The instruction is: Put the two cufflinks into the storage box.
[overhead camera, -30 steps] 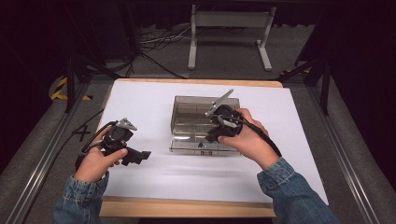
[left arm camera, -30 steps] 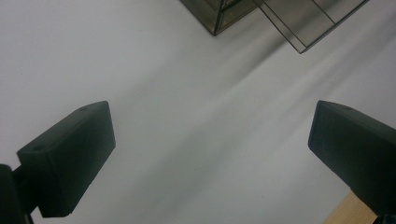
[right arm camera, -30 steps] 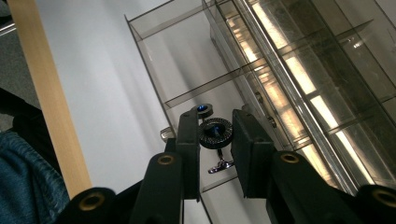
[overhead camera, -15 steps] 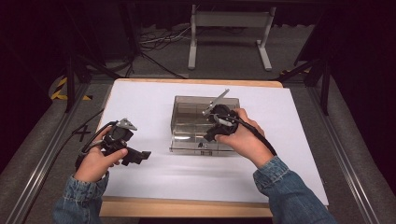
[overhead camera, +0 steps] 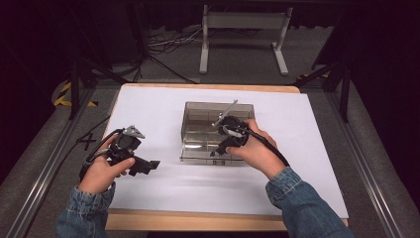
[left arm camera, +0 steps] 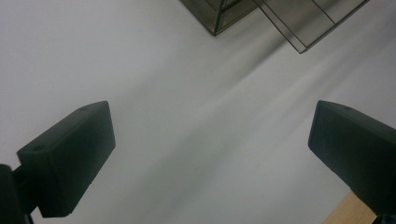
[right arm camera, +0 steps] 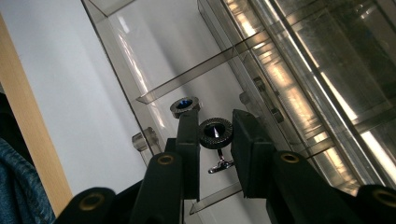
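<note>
The right gripper (right arm camera: 212, 135) is pinching a round cufflink (right arm camera: 215, 131) between its jaws, over the open drawer (right arm camera: 154, 70) of the clear box (overhead camera: 198, 113). A second cufflink (right arm camera: 185, 106) is lying just beyond. The left gripper (left arm camera: 210, 149) is hovering with jaws wide apart over the white table (left arm camera: 187, 93).

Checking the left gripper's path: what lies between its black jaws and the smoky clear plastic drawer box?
Bare white table surface separates the left gripper from the smoky clear plastic drawer box, seen in the left gripper view.

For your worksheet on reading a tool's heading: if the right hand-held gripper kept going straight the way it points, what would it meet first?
Most likely the clear drawer's floor: the right hand-held gripper points down into it, jaws either side of a round cufflink. Depth is unclear.
</note>
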A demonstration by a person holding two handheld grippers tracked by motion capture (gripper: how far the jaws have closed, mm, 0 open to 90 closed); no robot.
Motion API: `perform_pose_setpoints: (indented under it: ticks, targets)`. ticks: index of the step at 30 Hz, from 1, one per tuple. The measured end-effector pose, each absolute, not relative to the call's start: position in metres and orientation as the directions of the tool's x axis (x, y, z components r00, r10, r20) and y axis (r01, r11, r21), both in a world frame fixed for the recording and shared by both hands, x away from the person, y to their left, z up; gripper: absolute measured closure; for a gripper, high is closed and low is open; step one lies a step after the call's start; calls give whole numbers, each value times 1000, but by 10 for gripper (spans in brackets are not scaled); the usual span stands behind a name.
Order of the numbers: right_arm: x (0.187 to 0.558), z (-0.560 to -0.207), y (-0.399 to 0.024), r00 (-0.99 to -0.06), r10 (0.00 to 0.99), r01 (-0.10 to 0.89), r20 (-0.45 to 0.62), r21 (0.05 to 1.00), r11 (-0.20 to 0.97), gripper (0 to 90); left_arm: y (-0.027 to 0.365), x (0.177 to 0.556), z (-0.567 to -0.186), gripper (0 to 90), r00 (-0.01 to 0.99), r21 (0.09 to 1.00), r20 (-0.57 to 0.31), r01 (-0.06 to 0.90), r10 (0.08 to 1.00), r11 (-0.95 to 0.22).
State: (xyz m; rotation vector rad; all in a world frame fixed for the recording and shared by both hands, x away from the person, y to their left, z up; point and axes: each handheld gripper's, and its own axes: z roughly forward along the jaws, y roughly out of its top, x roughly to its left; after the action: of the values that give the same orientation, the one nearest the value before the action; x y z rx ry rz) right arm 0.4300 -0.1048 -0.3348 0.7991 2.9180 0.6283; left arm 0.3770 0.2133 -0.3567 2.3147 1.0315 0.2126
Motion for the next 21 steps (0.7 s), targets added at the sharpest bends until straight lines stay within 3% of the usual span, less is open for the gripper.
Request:
perform_pose_setpoints:
  ticks: [15, 21]
  targets:
    - [433, -342, -104, -861, 507, 487, 47, 366, 793, 731, 213, 377, -357, 15, 687, 576, -88, 626, 721, -526]
    - [431, -341, -106, -858, 511, 490, 57, 393, 778, 690, 212, 377, -357, 15, 687, 575, -89, 626, 721, -526]
